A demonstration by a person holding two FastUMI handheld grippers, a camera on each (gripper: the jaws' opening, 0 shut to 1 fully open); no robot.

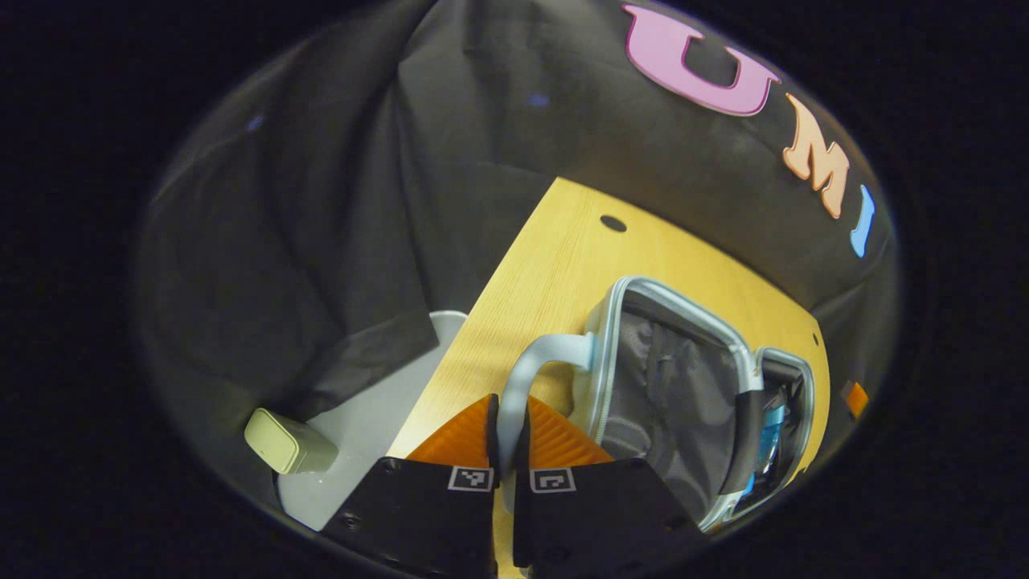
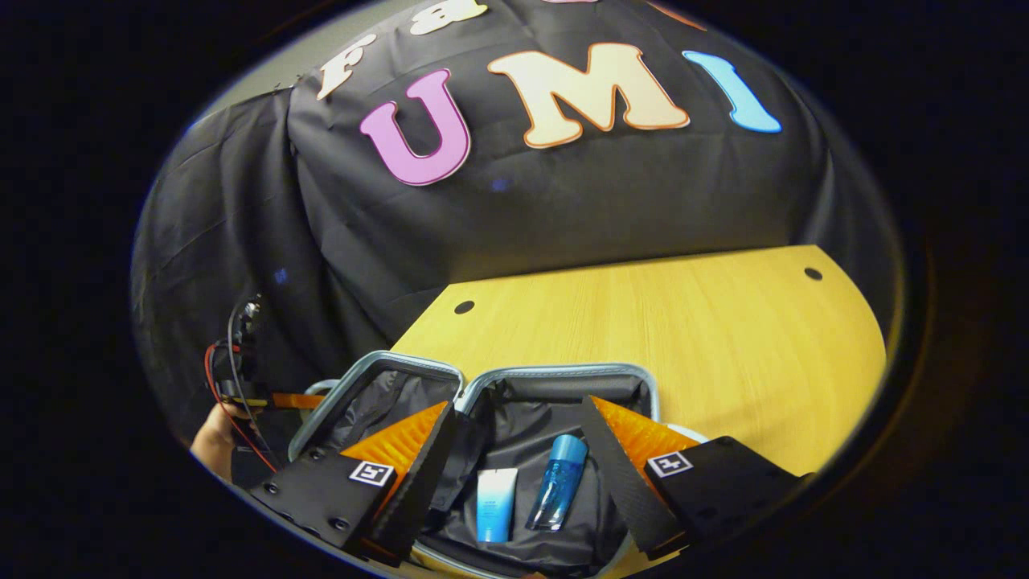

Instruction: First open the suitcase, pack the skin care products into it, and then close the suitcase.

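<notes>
While the left tongs [image 1: 505, 450] clamp the suitcase handle [image 1: 526, 374], the right tongs [image 2: 514, 450] hang wide open above the tube [image 2: 495, 503] and blue bottle [image 2: 557, 481] inside the suitcase [image 2: 555, 378].

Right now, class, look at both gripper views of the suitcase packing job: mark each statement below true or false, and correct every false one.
1. The left gripper is shut on the suitcase handle. True.
2. The suitcase is zipped closed. False: it lies open, its grey lining showing.
3. A blue bottle and a blue-and-white tube lie inside the suitcase. True.
4. The right gripper grips the blue bottle. False: its fingers are spread open above the case, holding nothing.
5. The suitcase rests on a wooden table. True.
6. The tube stands on the table outside the case. False: it lies inside, beside the bottle.
</notes>
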